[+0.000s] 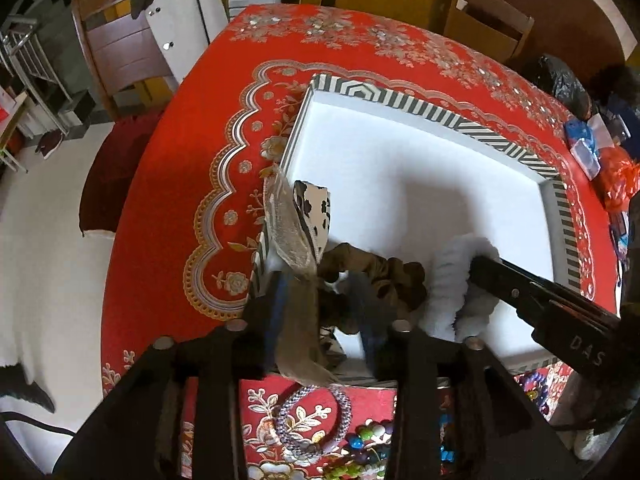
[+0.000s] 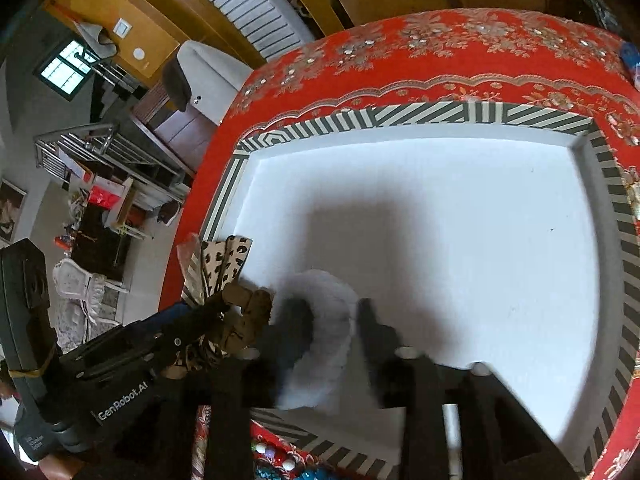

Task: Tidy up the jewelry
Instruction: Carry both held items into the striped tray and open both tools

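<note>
Both jaws stand parted: the left gripper [image 1: 320, 300] straddles a brown leopard-print scrunchie [image 1: 376, 276], the right gripper [image 2: 332, 320] a white fluffy scrunchie [image 2: 320, 320], neither visibly pinched; both lie at the striped tray [image 2: 400, 118]'s near-left corner (apparently being dropped off); next comes lifting clear; only the left view shows the beaded bracelet [image 1: 314, 420] outside the near edge

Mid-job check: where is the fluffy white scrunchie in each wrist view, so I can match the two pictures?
Left wrist view: the fluffy white scrunchie lies lower right of centre, inside the tray, at the tip of the right tongs.
Right wrist view: it sits low, just left of centre, between the right tongs' two fingers.
Shared landmark: the tray's black-and-white striped rim.
</note>
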`<state>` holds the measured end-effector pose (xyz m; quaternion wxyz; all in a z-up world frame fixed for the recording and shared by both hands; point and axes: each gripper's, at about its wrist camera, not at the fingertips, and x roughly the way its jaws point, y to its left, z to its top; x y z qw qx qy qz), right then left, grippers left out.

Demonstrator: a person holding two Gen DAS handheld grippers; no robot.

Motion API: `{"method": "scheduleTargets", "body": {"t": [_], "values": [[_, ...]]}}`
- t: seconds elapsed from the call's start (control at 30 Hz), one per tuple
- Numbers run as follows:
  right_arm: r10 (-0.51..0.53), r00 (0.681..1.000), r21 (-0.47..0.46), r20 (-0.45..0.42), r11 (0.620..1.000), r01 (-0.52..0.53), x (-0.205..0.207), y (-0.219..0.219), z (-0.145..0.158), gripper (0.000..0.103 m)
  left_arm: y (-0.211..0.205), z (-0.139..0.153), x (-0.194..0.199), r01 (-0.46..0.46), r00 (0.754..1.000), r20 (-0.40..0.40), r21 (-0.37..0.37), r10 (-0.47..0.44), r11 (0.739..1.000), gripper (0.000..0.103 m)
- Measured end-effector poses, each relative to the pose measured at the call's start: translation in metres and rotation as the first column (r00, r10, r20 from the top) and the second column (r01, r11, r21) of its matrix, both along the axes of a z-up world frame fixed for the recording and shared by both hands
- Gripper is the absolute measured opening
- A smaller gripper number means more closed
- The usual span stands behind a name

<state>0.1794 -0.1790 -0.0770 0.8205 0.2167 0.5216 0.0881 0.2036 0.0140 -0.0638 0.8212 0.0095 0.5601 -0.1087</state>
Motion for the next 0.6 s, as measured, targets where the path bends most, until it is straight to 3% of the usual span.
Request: {"method": "scheduleTargets", "body": {"t": [0.1, 0.37, 0.6], "values": [[0.003, 1.0, -0.012, -0.001, 1.0, -0.003, -0.004, 0.0, 0.003, 0.04, -0.001, 0.005, -0.004, 0.001, 1.0, 0.01, -0.008, 0.0, 1.0, 0.051], [-0.018, 0.999, -0.004, 0.043, 1.0, 0.018, -0.034, -0.009, 0.028, 0.041, 0.005, 0.019, -0.023, -0.026, 0.999, 0.034, 0.005, 0.026, 1.0, 0.051], [0.002, 0.997, -0.058, 0.077, 0.998, 0.003, -0.068, -0.007, 0.046, 0.043, 0.006, 0.034, -0.05, -0.048, 0.996, 0.078, 0.016, 0.047, 0.999, 0.051]]}}
